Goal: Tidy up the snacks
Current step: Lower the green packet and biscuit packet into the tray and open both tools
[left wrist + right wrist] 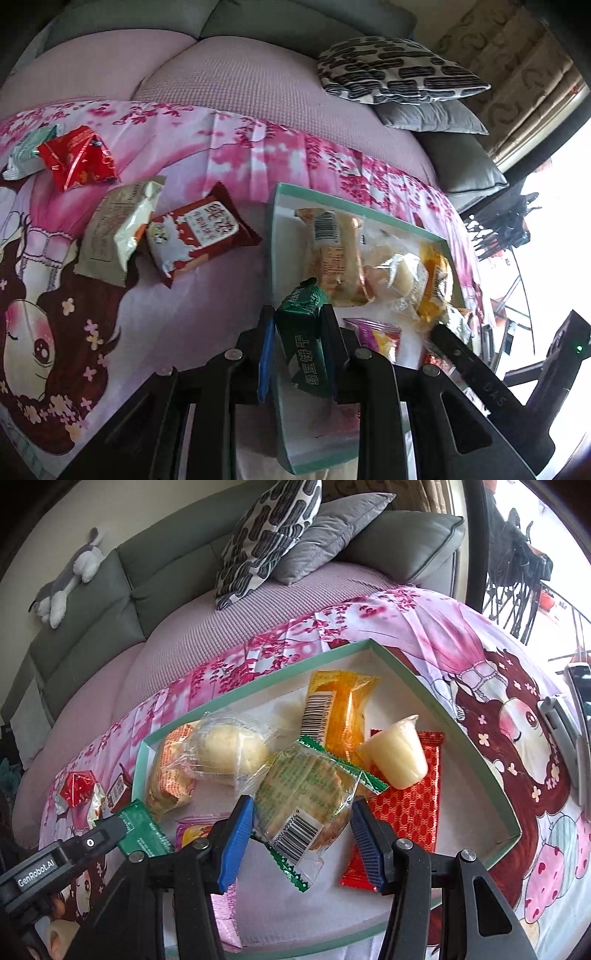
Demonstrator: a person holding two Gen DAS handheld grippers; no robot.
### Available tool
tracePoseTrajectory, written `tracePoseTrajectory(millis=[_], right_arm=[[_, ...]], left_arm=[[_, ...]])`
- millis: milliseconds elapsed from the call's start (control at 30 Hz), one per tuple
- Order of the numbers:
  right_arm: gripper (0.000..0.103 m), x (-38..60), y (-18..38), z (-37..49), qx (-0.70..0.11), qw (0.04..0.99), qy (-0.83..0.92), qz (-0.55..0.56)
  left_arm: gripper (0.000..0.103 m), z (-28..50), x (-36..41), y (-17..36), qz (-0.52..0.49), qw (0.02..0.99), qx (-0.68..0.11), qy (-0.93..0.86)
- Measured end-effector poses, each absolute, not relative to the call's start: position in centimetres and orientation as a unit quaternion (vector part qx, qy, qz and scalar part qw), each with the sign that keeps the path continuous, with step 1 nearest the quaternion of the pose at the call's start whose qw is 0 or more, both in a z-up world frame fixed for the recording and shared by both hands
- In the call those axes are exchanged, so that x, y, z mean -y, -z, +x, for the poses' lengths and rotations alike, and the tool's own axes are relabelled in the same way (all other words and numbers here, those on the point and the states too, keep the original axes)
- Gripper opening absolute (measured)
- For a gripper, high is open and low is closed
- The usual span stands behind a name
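My left gripper [295, 332] is shut on a green biscuit packet [301, 339], held over the near left edge of the mint-green box [280, 229]; the packet also shows in the right wrist view [142, 829]. My right gripper [301, 830] is open above the box [443, 716], its blue pads either side of a clear round cracker packet [303, 797] that lies in the box. The box also holds an orange packet [338, 709], a pudding cup [397, 757], a red packet [406, 805], a clear-wrapped bun [229, 749] and an orange-printed cake packet [168, 771].
Loose snacks lie on the pink printed blanket left of the box: a red-and-white packet [199, 232], a beige packet [114, 229], a red foil packet [79, 158] and a pale green one [26, 151]. Patterned and grey cushions [395, 70] rest on the sofa behind.
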State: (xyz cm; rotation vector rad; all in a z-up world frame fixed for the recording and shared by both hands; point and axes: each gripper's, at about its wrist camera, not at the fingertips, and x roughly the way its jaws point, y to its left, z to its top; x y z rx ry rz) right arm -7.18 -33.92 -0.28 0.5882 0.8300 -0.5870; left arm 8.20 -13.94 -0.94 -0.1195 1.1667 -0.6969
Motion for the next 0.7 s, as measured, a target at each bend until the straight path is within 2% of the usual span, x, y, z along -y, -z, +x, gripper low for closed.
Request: tracePoseTrajectory(millis=[700], right_arm=[[0.058, 34.3, 1.1, -7.1, -0.408, 0.822, 0.282, 0.279]], left_arm=[[0.028, 7.1, 15.5, 1.5, -0.004, 0.789, -0.527, 0.316]])
